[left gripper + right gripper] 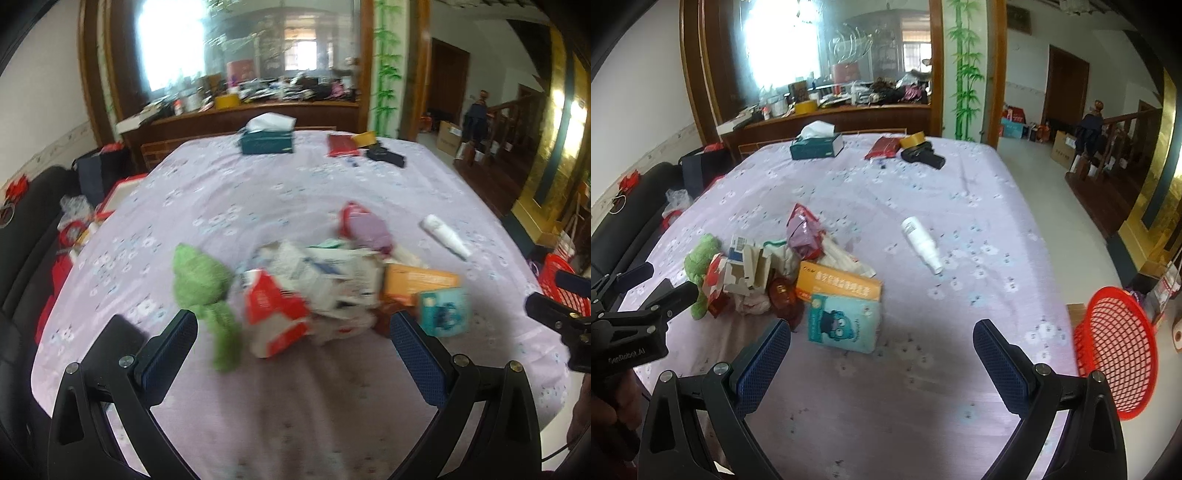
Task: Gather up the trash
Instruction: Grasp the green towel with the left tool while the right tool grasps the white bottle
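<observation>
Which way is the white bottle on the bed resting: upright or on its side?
On its side. The white bottle lies flat along the lilac bedsheet, apart from the trash pile.

A home: cloth-covered table [886,192], cluttered wooden sideboard [827,118], staircase [1108,147].

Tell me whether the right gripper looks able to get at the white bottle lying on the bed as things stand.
Probably yes. The right gripper is open and empty, and the white bottle lies alone on bare bedspread, apart from the trash pile, with nothing between them.
</observation>
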Available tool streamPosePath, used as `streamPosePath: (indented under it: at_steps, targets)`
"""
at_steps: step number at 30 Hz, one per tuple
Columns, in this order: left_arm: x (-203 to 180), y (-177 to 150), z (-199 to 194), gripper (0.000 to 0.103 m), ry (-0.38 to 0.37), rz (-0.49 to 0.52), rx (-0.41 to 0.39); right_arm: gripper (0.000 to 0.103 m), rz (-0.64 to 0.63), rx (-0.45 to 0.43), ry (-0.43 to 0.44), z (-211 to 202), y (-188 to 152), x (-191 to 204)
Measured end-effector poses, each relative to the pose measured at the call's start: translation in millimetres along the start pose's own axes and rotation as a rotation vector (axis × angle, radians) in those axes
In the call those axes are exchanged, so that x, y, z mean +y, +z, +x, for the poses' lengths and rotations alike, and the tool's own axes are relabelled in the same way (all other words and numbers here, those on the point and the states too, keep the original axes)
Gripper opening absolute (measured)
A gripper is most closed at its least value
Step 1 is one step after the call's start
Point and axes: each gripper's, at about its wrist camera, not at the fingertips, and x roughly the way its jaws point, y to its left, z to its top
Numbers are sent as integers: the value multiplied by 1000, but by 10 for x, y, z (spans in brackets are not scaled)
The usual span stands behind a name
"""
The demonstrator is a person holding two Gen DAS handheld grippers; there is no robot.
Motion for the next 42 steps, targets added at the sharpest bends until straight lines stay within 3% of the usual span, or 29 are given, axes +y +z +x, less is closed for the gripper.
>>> streamPosePath:
  at_steps: [10, 15, 18, 30, 35, 39, 42]
  targets:
    - [1253, 254, 526, 102, 31, -293, 124, 93, 90, 87, 75, 301, 299, -120]
    - [1476, 337, 988, 91, -28, -373, 230, 81, 148, 138, 81, 537, 467, -336]
    - [1522, 340, 1224, 78, -99, -408, 290, 77, 185, 177, 79, 735, 533, -482]
    - [1308, 390, 1604, 71, -159, -326, 344, 75, 125, 260, 19, 1476, 802, -677]
    - [1192, 396, 1723, 71, -130, -279, 363, 66, 83, 284, 6, 1748, 878, -636]
    - [1175, 371, 1729, 61, -99, -255, 351, 52, 64, 312, -9, 1917, 894, -603]
    - [1195, 366, 1700, 55, -101, -265, 339, 49, 54, 331, -27, 2026, 904, -581]
